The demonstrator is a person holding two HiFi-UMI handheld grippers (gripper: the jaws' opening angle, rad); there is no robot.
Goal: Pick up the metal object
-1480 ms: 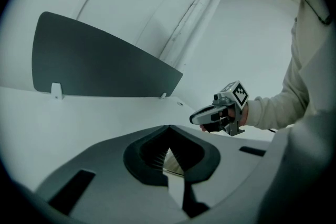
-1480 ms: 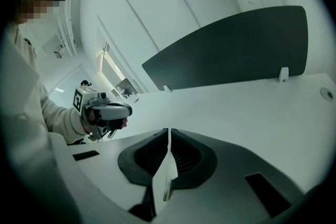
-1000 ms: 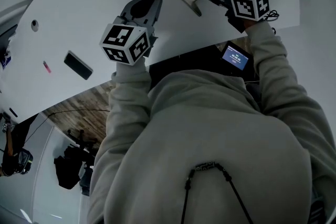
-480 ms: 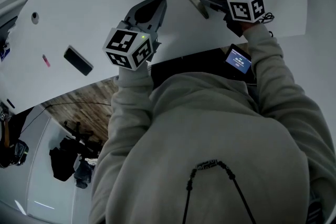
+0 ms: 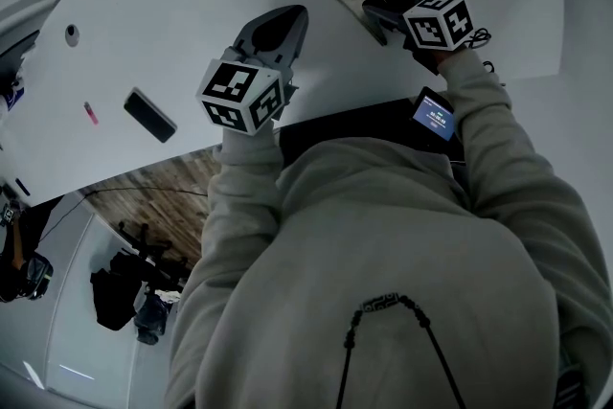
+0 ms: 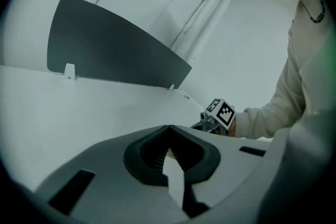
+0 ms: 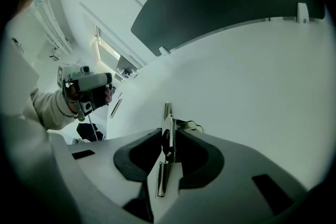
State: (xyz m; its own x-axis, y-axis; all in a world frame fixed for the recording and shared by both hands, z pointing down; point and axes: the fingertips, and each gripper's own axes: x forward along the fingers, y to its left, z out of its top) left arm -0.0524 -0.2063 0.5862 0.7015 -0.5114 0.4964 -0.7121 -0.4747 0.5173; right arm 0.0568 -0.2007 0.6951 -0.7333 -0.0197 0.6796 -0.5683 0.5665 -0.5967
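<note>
The metal object point(image 5: 351, 3) is a thin, silvery hinged piece lying on the white table point(image 5: 192, 5) at the far right. My right gripper point(image 5: 376, 8) has come over one end of it. Its jaws have just been closing and now pinch the piece. In the right gripper view the metal object point(image 7: 167, 113) stands upright between the dark pads, one end poking out past the right gripper point(image 7: 169, 134). My left gripper point(image 5: 295, 14) rests on the table's middle with its jaws together and nothing in them. The left gripper point(image 6: 169, 127) shows the same in its own view.
A black phone point(image 5: 150, 115) and a small pink item point(image 5: 90, 113) lie on the table's left part, near a round hole point(image 5: 72, 34). A dark upright panel point(image 6: 105, 50) borders the table's far side. A small lit screen point(image 5: 436, 113) sits just under the near edge.
The right gripper's wide-open jaws have come down over the metal object and closed on it. The left gripper has stayed where it was.
</note>
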